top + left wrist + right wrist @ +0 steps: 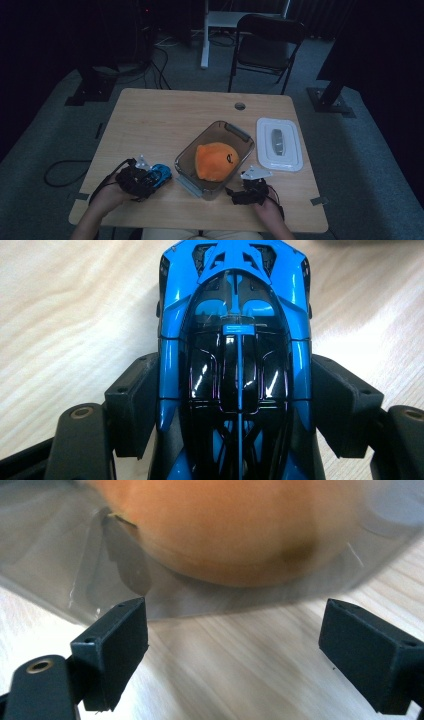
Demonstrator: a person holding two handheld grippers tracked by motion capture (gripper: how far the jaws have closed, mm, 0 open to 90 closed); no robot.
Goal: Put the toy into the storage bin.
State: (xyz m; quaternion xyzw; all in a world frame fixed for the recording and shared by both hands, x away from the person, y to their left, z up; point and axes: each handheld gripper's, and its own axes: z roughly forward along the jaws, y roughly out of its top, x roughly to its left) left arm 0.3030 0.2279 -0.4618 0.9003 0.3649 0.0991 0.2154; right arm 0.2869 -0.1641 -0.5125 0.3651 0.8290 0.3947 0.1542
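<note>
Toy car (234,365), blue with a black canopy, sits between the pads of my left gripper (234,405), which I read as pinching it across the body at mid-length; both pads (134,405) lie against the blue side panels, a hold that keeps the car level and its nose pointing away from the hand. In the high view the car (161,173) is at the near left part of the table (150,120), just left of a clear plastic tub (235,134) and apart from its wall. The tub holds an orange plush toy (216,160) with a small dark mark on its upper side; I cannot make out any letters in it. I judge the car is meant for the tub, since the tub stands open and its white lid (279,144) is parked flat to the right, out of the way. My right gripper (248,192) is at the near corner of the tub with its jaws spread and nothing between them; in the right gripper view the pads (116,645) stand just short of the tub wall (50,580), a position I take as ready to steady the tub. No brand or readable writing appears on the car, tub or lid. A folding chair (266,47) stands beyond the far edge of the table.
</note>
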